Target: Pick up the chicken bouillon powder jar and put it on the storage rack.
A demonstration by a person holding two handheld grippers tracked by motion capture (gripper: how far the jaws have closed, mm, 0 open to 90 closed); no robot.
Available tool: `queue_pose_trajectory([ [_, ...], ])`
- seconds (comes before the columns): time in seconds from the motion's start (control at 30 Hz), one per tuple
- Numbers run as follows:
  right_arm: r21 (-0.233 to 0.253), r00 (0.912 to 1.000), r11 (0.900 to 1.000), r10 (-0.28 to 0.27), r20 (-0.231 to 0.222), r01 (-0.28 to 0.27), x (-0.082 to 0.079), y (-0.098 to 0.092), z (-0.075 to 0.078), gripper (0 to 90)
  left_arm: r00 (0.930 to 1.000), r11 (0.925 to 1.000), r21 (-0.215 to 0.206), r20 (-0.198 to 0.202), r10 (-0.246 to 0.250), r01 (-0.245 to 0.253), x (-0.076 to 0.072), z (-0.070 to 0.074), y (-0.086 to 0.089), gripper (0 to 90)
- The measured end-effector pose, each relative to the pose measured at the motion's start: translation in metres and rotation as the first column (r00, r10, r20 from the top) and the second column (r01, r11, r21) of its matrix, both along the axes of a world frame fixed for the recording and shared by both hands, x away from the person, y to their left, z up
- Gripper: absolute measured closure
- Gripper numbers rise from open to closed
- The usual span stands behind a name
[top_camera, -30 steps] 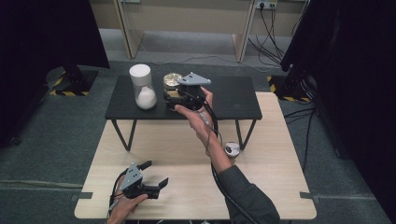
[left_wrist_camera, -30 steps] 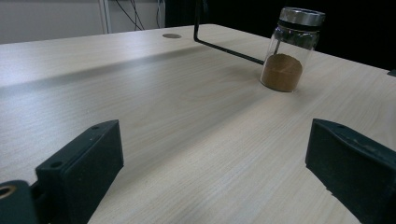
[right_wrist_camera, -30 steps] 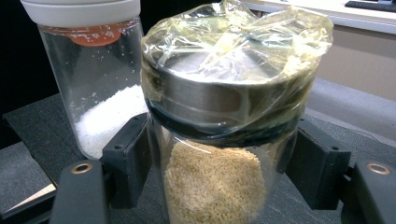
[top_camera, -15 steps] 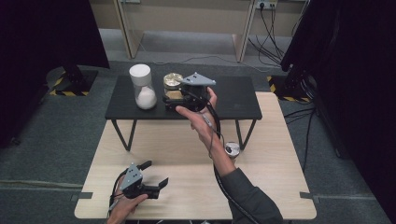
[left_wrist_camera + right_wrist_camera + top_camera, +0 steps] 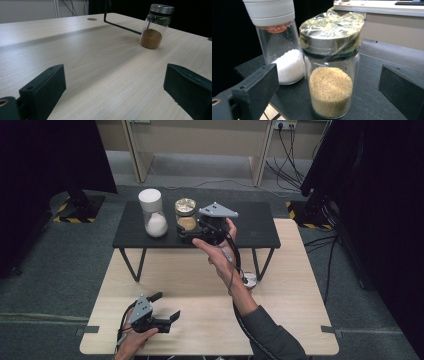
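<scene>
The right gripper (image 5: 329, 100), jaws wide open and empty, faces the jar of yellow grains (image 5: 330, 75) on the black shelf (image 5: 260, 227): smooth, breakable glass, best gripped mid-body below the loose plastic-wrapped lid

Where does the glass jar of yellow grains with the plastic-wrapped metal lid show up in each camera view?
High view: the glass jar of yellow grains stands on the black shelf, upper centre, just ahead of the right gripper.
Right gripper view: centre of the picture, between the open jaws.
Left gripper view: not in it.
Shared landmark: the white-lidded glass jar of white powder, beside it on its left in both pictures.
</scene>
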State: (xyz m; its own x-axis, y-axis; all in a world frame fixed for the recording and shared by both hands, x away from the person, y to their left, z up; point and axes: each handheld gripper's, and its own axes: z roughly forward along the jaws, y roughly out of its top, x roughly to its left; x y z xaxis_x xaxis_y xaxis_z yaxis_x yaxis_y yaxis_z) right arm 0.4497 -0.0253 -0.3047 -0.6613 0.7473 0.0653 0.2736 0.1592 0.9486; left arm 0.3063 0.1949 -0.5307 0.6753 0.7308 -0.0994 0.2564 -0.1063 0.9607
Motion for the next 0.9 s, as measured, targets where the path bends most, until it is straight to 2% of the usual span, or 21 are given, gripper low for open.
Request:
queue_pose_trajectory([
  [0.9, 0.048, 0.9978, 0.997, 0.061, 0.027, -0.062, -0.033, -0.016, -0.016, 3.3, 1.0000, 1.0000, 0.000, -0.001, 0.002, -0.002, 0.000, 0.000, 0.000, 3.4],
])
